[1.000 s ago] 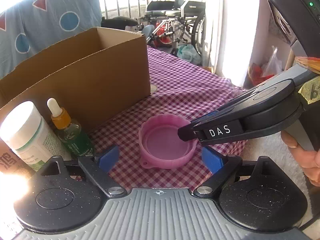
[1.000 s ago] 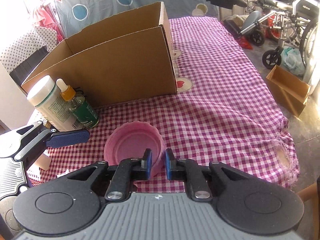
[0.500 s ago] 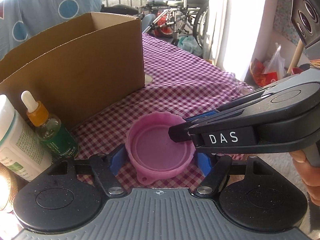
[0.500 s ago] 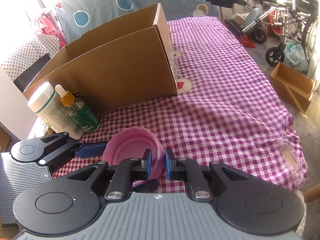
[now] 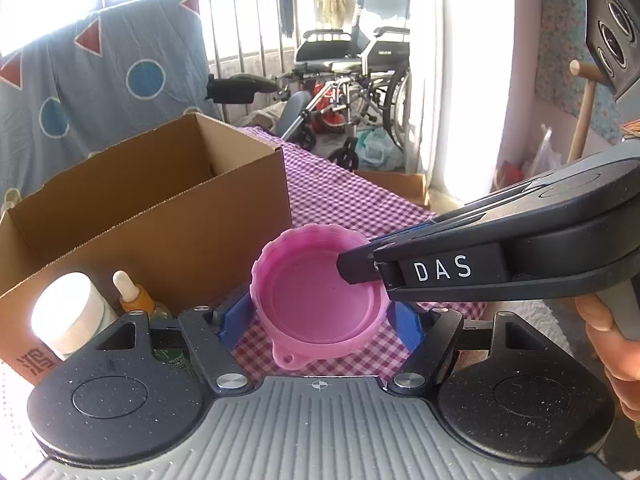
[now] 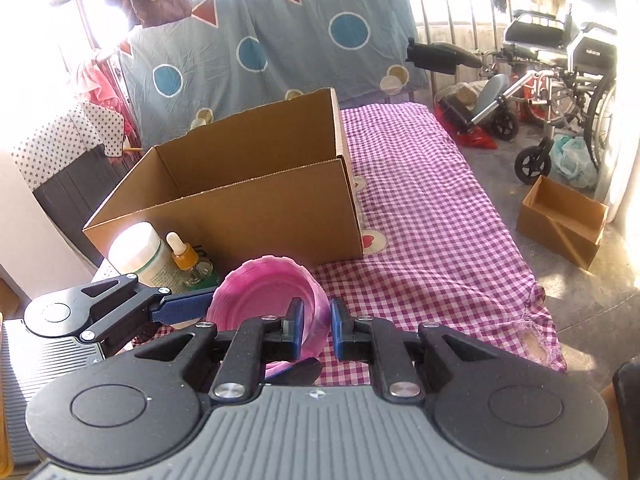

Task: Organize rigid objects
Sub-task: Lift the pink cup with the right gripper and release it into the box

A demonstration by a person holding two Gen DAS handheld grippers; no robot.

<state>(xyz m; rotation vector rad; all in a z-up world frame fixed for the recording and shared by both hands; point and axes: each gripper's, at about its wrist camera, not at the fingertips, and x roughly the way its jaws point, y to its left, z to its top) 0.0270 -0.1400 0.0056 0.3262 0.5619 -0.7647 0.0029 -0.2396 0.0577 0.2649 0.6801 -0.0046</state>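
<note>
Purple-and-white checked cloth (image 6: 432, 240) covers the work surface; a blue sheet with circles and triangles (image 6: 256, 44) hangs at the far side and a wheelchair (image 6: 560, 80) stands far right. Cardboard box (image 6: 256, 208), open-topped, sits far left on the cloth. Small cardboard box (image 6: 560, 220), on the floor to the right. White jar (image 6: 138, 252) and amber dropper bottle (image 6: 186, 260), upright and side by side against the big box's near wall. Pink ribbed lid (image 5: 320, 300), hollow side up, tilted, raised off the cloth in front of the box. Right gripper (image 6: 316, 326): fingers nearly together, pinching the lid's side wall. Left gripper (image 5: 320, 320): jaws have just been closing, blue pads (image 5: 236, 314) pressed against the lid's opposite sides.
</note>
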